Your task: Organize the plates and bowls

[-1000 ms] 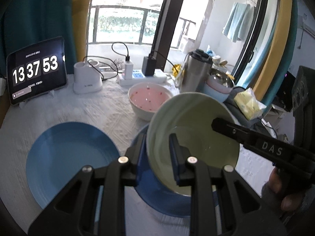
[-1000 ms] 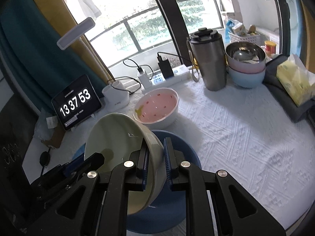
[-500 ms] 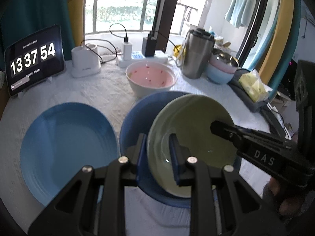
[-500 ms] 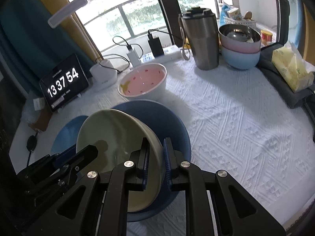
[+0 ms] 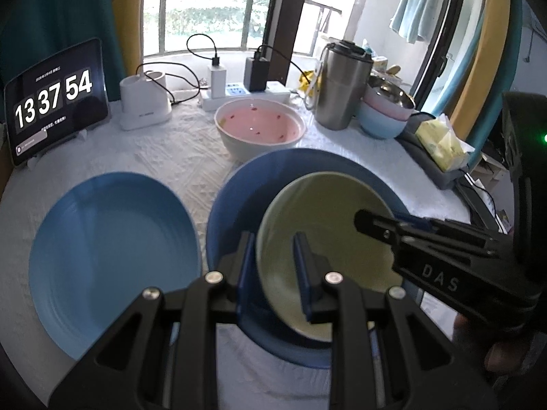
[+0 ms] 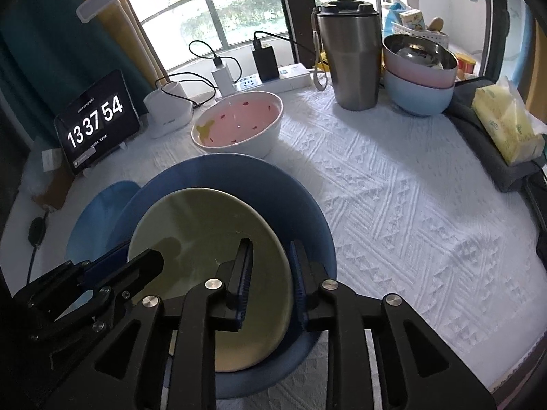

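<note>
White tablecloth point(image 6: 393, 205), green bowl point(image 6: 205, 232) between right hand-held gripper point(image 6: 270, 273)

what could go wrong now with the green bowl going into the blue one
1. The right tongs have just been opening, with the rim between them, so the green bowl may hang from the left tongs alone and drop or clack into the dark blue bowl.
2. The right tongs straddle the rim; pulling away sideways could snag and tip the green bowl.
3. The pink bowl sits close behind, so a shove could knock it.
</note>
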